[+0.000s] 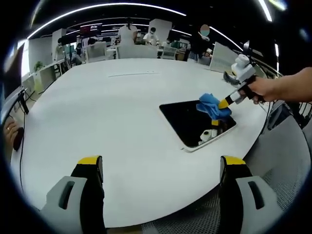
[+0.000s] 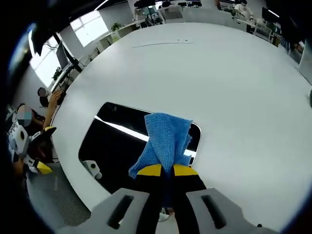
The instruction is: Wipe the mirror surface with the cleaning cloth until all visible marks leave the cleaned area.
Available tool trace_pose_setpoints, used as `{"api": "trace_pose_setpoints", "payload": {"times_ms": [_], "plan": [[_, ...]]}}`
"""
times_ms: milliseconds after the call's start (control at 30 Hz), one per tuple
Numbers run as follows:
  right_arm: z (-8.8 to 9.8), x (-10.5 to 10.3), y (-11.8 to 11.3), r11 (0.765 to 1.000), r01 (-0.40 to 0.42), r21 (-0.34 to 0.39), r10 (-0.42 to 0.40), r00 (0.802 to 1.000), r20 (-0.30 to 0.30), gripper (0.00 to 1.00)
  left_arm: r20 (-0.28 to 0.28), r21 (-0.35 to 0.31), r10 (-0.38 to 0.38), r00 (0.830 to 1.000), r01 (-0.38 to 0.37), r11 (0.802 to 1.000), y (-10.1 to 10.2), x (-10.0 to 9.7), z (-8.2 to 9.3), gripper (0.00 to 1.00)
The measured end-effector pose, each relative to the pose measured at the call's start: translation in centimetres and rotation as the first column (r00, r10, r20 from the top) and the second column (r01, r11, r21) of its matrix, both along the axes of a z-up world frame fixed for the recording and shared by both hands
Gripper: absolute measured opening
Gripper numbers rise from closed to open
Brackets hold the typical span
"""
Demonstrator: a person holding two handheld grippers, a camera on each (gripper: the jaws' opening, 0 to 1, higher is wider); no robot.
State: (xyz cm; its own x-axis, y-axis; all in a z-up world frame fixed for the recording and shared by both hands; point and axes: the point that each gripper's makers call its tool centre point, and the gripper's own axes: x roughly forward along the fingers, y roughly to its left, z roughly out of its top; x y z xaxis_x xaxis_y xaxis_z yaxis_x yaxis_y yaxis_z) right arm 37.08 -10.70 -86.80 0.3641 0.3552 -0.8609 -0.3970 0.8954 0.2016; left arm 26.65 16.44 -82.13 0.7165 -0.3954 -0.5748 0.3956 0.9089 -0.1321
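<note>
The right gripper (image 2: 162,170) pinches the blue cloth (image 2: 165,139) on the mirror (image 2: 114,141), centre frame. Left gripper (image 1: 161,168) hangs spread over the bench (image 1: 112,117). Press flat, overlap strokes

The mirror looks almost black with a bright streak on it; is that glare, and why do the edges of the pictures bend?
Right gripper view: the mirror reflects the dark ceiling, and the streak is a reflected ceiling light beside the cloth. Left gripper view: the fisheye lens curves the table edge and ceiling lights.
</note>
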Motion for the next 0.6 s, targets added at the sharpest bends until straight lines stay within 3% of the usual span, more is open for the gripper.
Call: {"api": "trace_pose_setpoints", "payload": {"times_ms": [167,500,600], "plan": [[0.0,0.2,-1.0,0.998,0.069,-0.010,-0.069,0.997,-0.016,0.00,-0.007,0.002,-0.009,1.000,0.009,1.000,-0.2,-0.1,-0.1,0.99],[0.0,-0.5,-1.7,0.997,0.069,-0.027,-0.069,0.998,-0.002,0.00,-0.011,0.009,-0.024,1.000,0.024,1.000,-0.3,-0.2,-0.3,0.99],[0.1,-0.5,-1.9,0.994,0.109,-0.017,-0.109,0.994,-0.005,0.00,-0.012,0.008,-0.022,1.000,0.022,1.000,-0.2,-0.2,-0.3,0.99]]}}
